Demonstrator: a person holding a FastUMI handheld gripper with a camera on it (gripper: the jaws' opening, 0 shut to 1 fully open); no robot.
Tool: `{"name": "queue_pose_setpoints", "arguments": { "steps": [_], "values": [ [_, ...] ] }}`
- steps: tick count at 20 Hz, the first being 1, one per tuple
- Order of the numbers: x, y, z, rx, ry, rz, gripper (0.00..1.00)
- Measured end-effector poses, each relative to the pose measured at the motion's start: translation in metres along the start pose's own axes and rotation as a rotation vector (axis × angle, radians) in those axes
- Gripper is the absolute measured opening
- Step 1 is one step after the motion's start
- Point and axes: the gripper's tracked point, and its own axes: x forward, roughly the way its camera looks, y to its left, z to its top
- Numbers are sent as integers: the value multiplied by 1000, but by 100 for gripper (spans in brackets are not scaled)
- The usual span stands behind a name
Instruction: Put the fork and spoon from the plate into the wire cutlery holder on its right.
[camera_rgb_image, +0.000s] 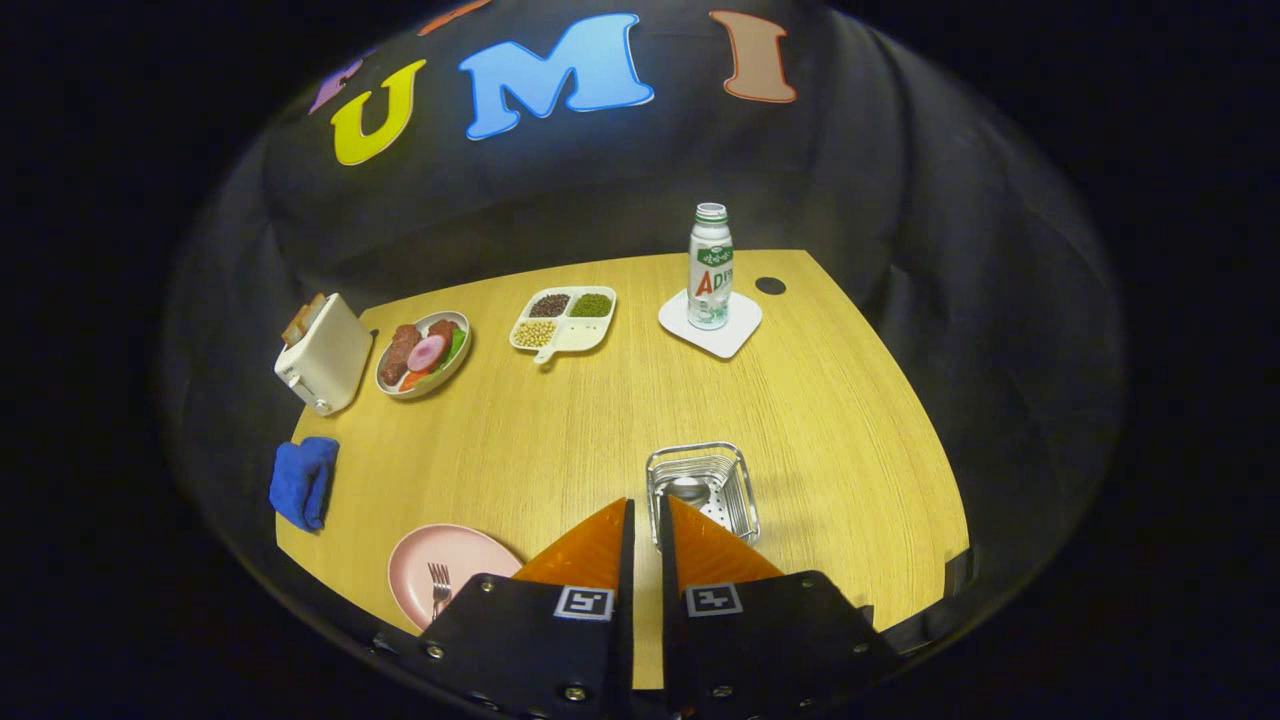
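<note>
Our claw hangs nearly closed and empty above the wooden tabletop, a spoon bowl seemingly already inside the clear wire cutlery holder just ahead. We judge the fork step next: swing left to the silver fork on the round pink plate, opening wider. We leave labels unread.

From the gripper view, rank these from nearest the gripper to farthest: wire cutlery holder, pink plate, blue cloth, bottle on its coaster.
The gripper has its fingers nearly closed, with nothing between them.
1. Wire cutlery holder, just ahead of the fingertips, slightly right.
2. Pink plate, beside the left finger, with the fork on it.
3. Blue cloth, farther left, at the table edge.
4. Bottle, far across the table on its coaster.
</note>
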Motion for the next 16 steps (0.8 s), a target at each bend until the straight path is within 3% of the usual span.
{"name": "queue_pose_setpoints", "arguments": {
  "steps": [16],
  "values": [
    [14, 155, -96, -146, 145, 208, 12]
  ]
}}
